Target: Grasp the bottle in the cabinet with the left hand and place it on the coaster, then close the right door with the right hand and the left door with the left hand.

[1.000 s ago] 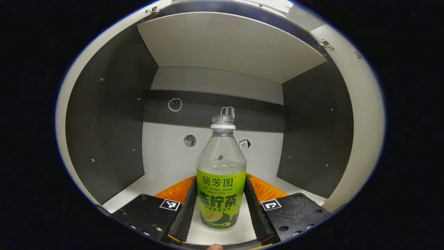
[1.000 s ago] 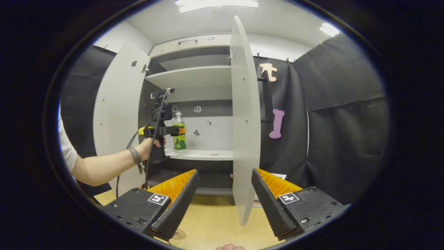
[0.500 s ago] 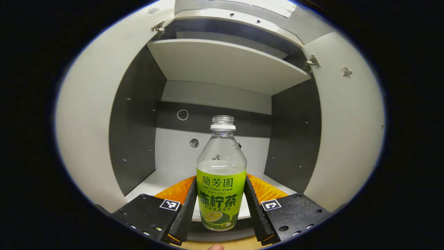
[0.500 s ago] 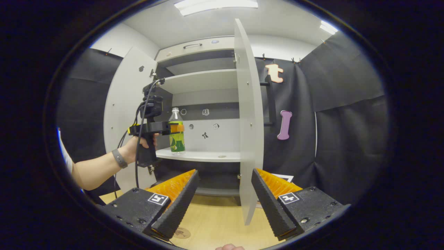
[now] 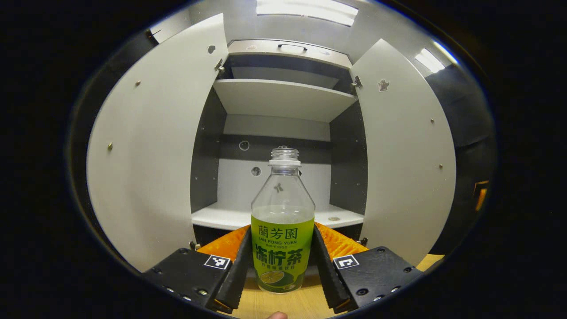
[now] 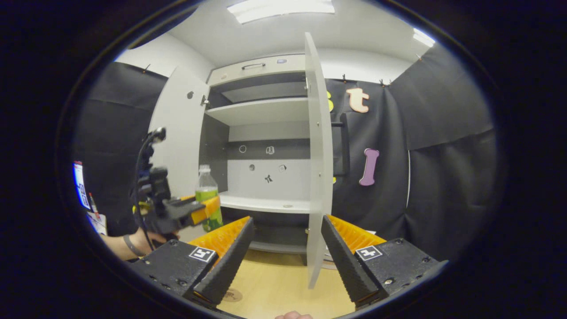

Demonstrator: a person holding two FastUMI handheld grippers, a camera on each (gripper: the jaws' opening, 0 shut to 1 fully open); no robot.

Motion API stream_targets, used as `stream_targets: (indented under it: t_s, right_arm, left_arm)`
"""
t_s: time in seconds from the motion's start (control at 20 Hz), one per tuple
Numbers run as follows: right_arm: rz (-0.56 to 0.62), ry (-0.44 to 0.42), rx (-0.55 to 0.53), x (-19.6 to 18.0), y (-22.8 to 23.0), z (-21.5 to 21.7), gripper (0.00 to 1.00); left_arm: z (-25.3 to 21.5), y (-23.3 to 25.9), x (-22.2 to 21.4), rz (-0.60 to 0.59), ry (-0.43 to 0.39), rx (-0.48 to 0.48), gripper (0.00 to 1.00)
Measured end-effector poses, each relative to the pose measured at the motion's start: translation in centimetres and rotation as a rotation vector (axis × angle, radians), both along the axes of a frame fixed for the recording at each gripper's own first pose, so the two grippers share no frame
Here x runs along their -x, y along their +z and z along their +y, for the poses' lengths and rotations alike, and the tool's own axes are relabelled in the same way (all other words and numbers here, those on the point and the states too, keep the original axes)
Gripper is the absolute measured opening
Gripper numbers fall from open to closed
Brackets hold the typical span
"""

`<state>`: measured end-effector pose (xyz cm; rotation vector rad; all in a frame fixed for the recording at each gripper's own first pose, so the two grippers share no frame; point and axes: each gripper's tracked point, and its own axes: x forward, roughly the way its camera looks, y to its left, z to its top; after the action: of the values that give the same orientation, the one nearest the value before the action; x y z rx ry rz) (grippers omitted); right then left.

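Both cabinet doors stand wide beside the gripped bottle.

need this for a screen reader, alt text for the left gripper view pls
The left gripper is shut on an upright, uncapped bottle with a green label. Behind it stands a cabinet with both doors open, its shelves bare.

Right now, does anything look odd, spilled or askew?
The bottle held upright in the left gripper has no cap, though liquid sits inside. Nothing looks spilled. Both cabinet doors stand open, as expected.
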<state>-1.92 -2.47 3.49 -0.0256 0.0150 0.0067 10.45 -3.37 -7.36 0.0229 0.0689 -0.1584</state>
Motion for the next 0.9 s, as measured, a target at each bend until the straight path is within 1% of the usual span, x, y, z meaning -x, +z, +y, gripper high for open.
stream_targets:
  t_s: [0.1,0.2,0.35,0.45,0.75,0.8,0.85,0.9]
  right_arm:
    - [-0.017,-0.005,0.009,0.2,0.8,-0.2,1.0]
    - [-0.021,-0.002,0.006,0.4,1.1,-0.1,1.0]
    - [-0.002,-0.003,0.017,0.4,0.9,-0.1,1.0]
    - [0.013,-0.012,0.024,0.4,0.6,-0.2,1.0]
    - [0.049,-0.029,0.04,0.3,0.0,-0.4,1.0]
    - [0.05,-0.028,0.039,0.2,0.0,-0.2,1.0]
    - [0.049,-0.027,0.038,0.1,0.0,-0.1,1.0]
    - [0.048,-0.026,0.037,0.0,0.0,-0.1,1.0]
  left_arm:
    - [0.5,-4.5,2.6,0.034,0.057,-0.005,0.7]
    - [0.8,-8.5,5.0,0.05,0.106,-0.039,0.7]
    - [0.5,-14.2,8.0,0.109,0.152,-0.042,0.7]
    - [0.7,-15.9,9.4,0.114,0.178,-0.054,0.7]
    - [1.1,-19.4,11.3,0.15,0.193,-0.036,0.7]
    - [1.0,-20.3,11.7,0.177,0.188,-0.034,0.7]
    - [1.0,-19.5,11.8,0.134,0.181,-0.043,0.7]
    - [1.1,-19.8,12.0,0.144,0.177,-0.053,0.71]
